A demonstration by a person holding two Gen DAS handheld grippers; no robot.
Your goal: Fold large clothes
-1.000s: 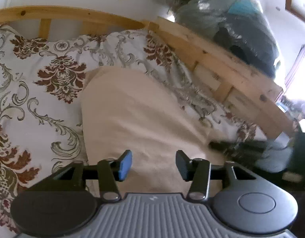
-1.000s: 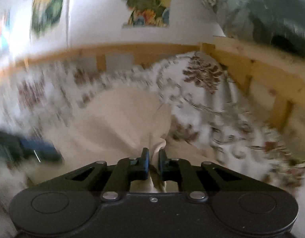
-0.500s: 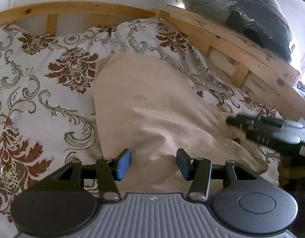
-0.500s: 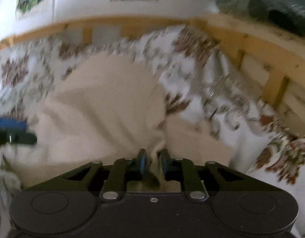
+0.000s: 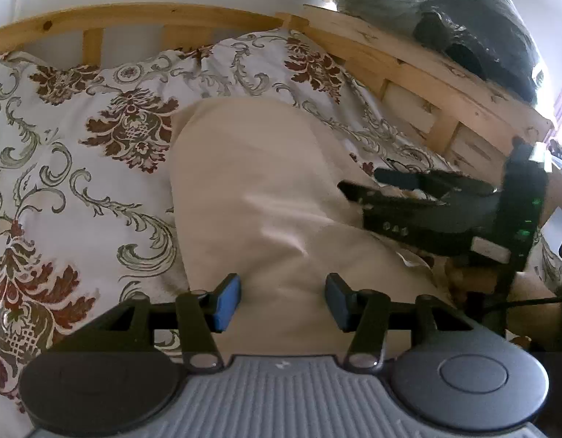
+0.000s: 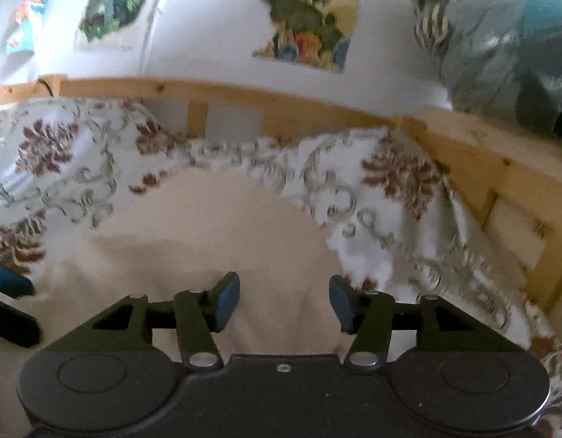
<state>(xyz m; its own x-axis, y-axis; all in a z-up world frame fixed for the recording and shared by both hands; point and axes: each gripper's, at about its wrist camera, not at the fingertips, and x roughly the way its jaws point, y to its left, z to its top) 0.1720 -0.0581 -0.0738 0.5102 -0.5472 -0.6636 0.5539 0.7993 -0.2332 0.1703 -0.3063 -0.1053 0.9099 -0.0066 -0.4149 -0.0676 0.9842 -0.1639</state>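
Lay flat on the bed, the beige garment [image 5: 251, 189], spread over the floral bedspread [image 5: 80, 168] so an edge could be taken for the next fold. Hovered over its near edge, the left claw [image 5: 283, 301], jaws spread, nothing pinched. Farther right, seen in the left wrist view, reached in over the cloth's right side: the right claw [image 6: 284, 303], jaws opening, cloth beneath but not gripped, judged a release after a fold. Framed all round by a pine bed rail [image 5: 408, 69]; pictures on the white wall [image 6: 208, 36], bagged bundles [image 5: 463, 18] at right.
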